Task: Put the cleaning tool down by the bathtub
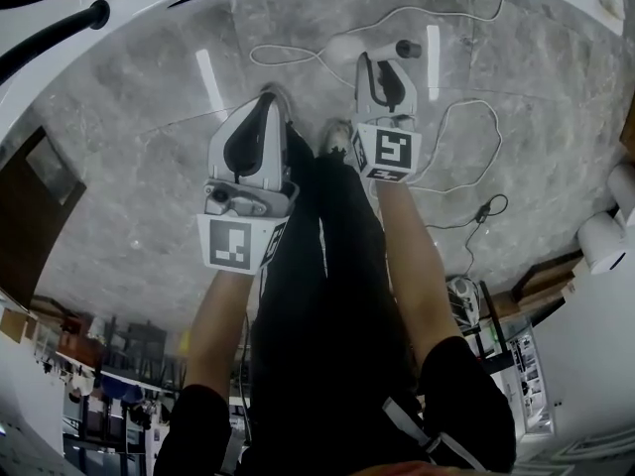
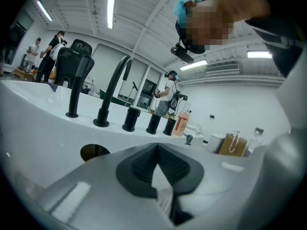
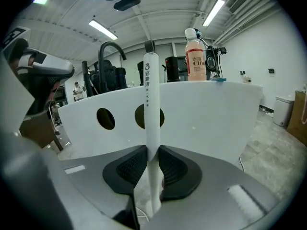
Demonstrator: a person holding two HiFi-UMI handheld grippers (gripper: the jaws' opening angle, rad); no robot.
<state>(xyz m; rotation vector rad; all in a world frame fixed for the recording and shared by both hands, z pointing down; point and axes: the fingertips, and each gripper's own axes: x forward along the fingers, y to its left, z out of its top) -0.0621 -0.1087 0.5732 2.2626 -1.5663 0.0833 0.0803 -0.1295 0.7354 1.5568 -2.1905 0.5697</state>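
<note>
Scene: A person is standing on a grey stone floor (image 1: 139, 177) next to a white bathtub (image 3: 206, 114), looking down with a hand-held gripper in each hand.
Right hand-held gripper (image 3: 152, 152): Its jaws are closing on the cleaning tool (image 3: 150, 99), a slim white rod with print on it, and both dark pads are pressing on its sides.
Where the tool is: It is standing upright between the right jaws, in front of the bathtub's outer wall and its two round holes. No view is showing whether its lower end is touching the floor.
Left hand-held gripper (image 2: 156, 150): Its pads are meeting at the tips and gripping nothing. It is facing the tub's rim, where a row of black taps (image 2: 112, 87) is standing.
Nearby: White cables (image 1: 466, 107) are trailing across the floor ahead of the person's feet. An orange-pink bottle (image 3: 195, 56) is standing on the tub's rim.
Step in hand: By my reading the person is bringing the tool to its resting place by the tub, and the set-down is not yet done.
Next move: It is calling for lowering the tool to the floor close to the tub wall, clear of the cables, and settling it steadily. Only then should the right jaws part.
</note>
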